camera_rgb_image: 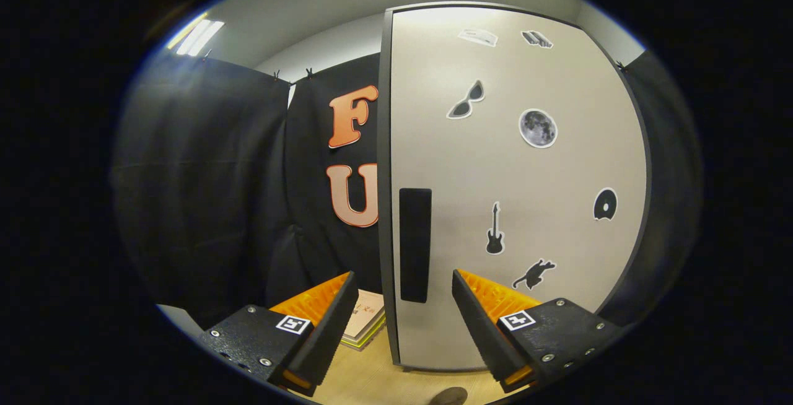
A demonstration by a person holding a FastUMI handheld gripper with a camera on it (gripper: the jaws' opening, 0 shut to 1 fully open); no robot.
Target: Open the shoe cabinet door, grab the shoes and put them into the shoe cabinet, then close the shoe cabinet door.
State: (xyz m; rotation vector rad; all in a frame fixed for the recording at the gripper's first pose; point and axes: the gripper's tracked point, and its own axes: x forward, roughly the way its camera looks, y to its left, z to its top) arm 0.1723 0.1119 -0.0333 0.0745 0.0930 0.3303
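Note:
A tall pale shoe cabinet (545, 163) stands just ahead, its door shut and dotted with small dark stickers. A black vertical handle (415, 244) sits near the door's left edge. My gripper (404, 287) is open, its two fingers spread to either side of the handle's lower end, a short way in front of it and not touching. Nothing is held between them.
A flat stack of books or boards (367, 326) lies on the light wooden floor (372, 380) left of the cabinet's foot. Black cloth walls hang behind and to the left. A dark round object (449, 396) shows on the floor below the fingers.

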